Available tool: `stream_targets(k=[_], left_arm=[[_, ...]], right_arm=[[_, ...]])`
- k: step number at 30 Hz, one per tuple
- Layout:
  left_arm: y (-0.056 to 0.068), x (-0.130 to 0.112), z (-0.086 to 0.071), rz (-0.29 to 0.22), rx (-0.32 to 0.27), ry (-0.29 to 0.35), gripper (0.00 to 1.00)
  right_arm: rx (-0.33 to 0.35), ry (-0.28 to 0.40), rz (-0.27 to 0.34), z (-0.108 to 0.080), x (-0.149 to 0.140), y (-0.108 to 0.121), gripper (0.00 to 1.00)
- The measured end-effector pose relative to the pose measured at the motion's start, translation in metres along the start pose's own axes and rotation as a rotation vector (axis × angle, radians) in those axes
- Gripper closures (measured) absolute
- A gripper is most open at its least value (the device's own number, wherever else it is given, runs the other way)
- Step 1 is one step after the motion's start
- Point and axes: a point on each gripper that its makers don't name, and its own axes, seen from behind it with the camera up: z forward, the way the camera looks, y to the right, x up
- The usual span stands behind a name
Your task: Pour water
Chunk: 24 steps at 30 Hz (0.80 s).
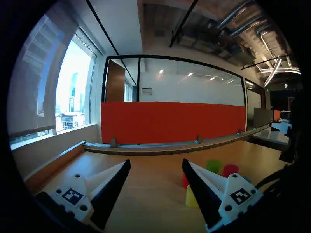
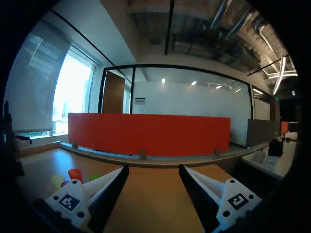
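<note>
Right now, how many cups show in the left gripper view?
4: green cup and pink cup farther back, red cup and yellow cup nearer, beside the left tool. More may be hidden.

Bright daylight from blown-out window (image 1: pixel 74 97), dim ceiling (image 1: pixel 217 27), strip lights (image 1: pixel 274 70) glaring, strong fisheye bending at edges, sharp focus.

Four small plastic cups stand in a loose cluster on the wooden worktop (image 1: pixel 155 194), at the right in the left gripper view. The yellow cup (image 1: pixel 190 197) is nearest, with a red cup (image 1: pixel 184 181) just behind it, partly hidden. Farther back, a green cup (image 1: pixel 213 165) and a pink-red cup (image 1: pixel 230 169) stand side by side. Their contents cannot be seen.
</note>
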Motion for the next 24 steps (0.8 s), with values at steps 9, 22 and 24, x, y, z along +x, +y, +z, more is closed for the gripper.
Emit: stream_targets(k=[9, 22, 24], left_arm=[[0.019, 0.012, 0.013, 0.02, -0.103, -0.033, 0.01], [0.04, 0.028, 0.019, 0.019, -0.289, -0.056, 0.01], [0.044, 0.029, 0.02, 0.023, -0.318, -0.063, 0.01]], right_arm=[[0.08, -0.03, -0.01, 0.005, -0.002, -0.011, 0.01], [0.326, -0.094, -0.02, 0.005, 0.004, -0.062, 0.01], [0.361, -0.103, -0.022, 0.004, 0.003, -0.069, 0.01]])
